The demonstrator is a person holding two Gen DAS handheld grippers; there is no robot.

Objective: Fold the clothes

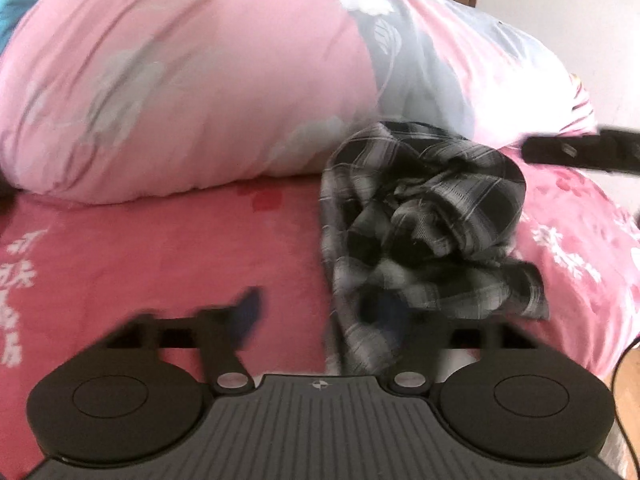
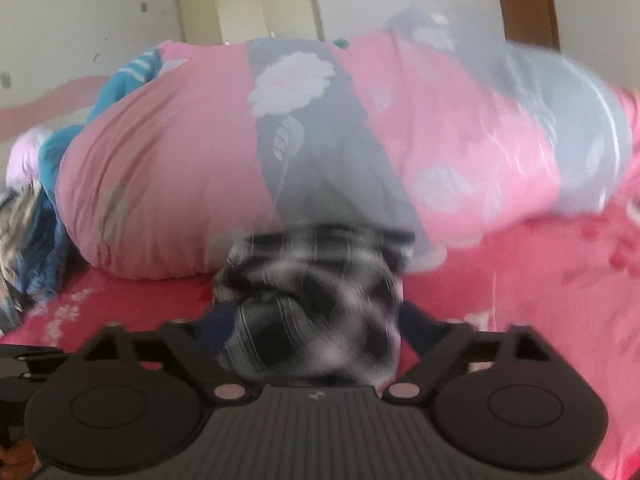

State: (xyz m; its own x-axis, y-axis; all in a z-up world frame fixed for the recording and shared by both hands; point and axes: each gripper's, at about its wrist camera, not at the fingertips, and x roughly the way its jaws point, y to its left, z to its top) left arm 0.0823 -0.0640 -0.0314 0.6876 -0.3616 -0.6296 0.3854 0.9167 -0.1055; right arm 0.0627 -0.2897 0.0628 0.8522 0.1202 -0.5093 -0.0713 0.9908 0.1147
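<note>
The crumpled black-and-grey plaid garment [image 1: 424,220] is lying in a loose heap on the red floral bedsheet [image 1: 160,248], its far edge resting against the foot of the big pink-and-grey floral duvet [image 1: 180,80] that is bulging behind it. In the left wrist view the heap is sitting ahead and to the right of centre, running roughly from near to far, with a narrow strip of cloth trailing down toward the camera between the fingers. The left gripper [image 1: 320,320] is standing with its jaws apart; motion blur is hiding whether that strip is touching either finger, but nothing appears to be pinched. In the right wrist view the same garment [image 2: 316,300] is filling the gap straight ahead, blurred and very close, so the right gripper [image 2: 316,332] is looking like the nearer of the two. Its jaws are also spread wide with the cloth bunched between them and not clamped, as far as the smear allows. A dark bar at the right edge of the left view is probably part of the right tool. The coming move is likely hinging on this: the cloth is lying centred for the right hand and off to the right for the left, so spreading it flat is calling for each hand to find an opposite edge.
</note>
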